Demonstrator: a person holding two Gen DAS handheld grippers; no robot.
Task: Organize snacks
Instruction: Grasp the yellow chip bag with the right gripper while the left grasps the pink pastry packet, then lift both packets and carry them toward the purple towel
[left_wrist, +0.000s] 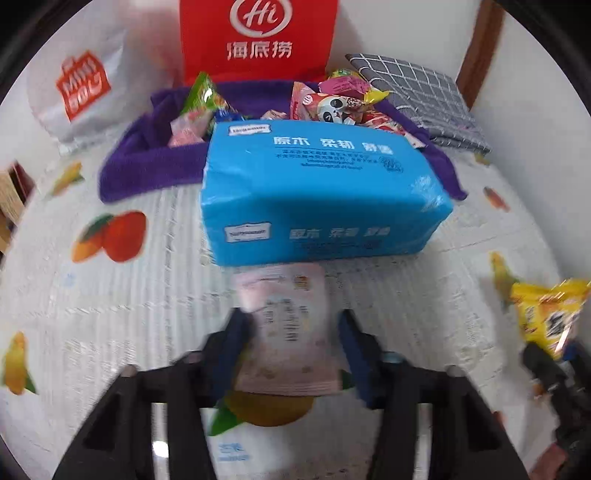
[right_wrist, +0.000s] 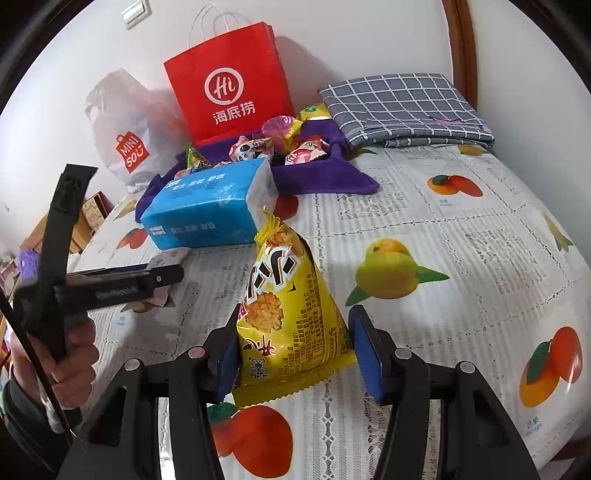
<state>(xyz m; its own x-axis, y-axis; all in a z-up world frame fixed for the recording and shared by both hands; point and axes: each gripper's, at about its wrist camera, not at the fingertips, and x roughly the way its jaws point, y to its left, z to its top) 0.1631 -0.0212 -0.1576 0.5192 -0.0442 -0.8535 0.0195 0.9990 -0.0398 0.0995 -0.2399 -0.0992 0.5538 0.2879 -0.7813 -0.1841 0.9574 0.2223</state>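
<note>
The left gripper (left_wrist: 291, 343) has a pale pink snack packet (left_wrist: 286, 332) between its blue pads; the blurred left wrist view suggests the pads are pressing its sides, though I cannot be sure the grip is firm. To do this step well, it should settle the pinch on the packet's middle before lifting, then clear the blue tissue pack (left_wrist: 317, 195) just ahead of the fingertips on the way to the purple cloth tray (left_wrist: 147, 162) of snacks beyond it. The packet is flat and soft, with small dark print on a pink face, lying lengthwise between the fingers on the fruit-printed tablecloth (left_wrist: 110, 295). The right gripper (right_wrist: 295, 354) pinches a puffy yellow snack bag (right_wrist: 288, 314) at its lower half, crimped bottom edge nearest the camera, top pointing away toward the tissue pack.
</note>
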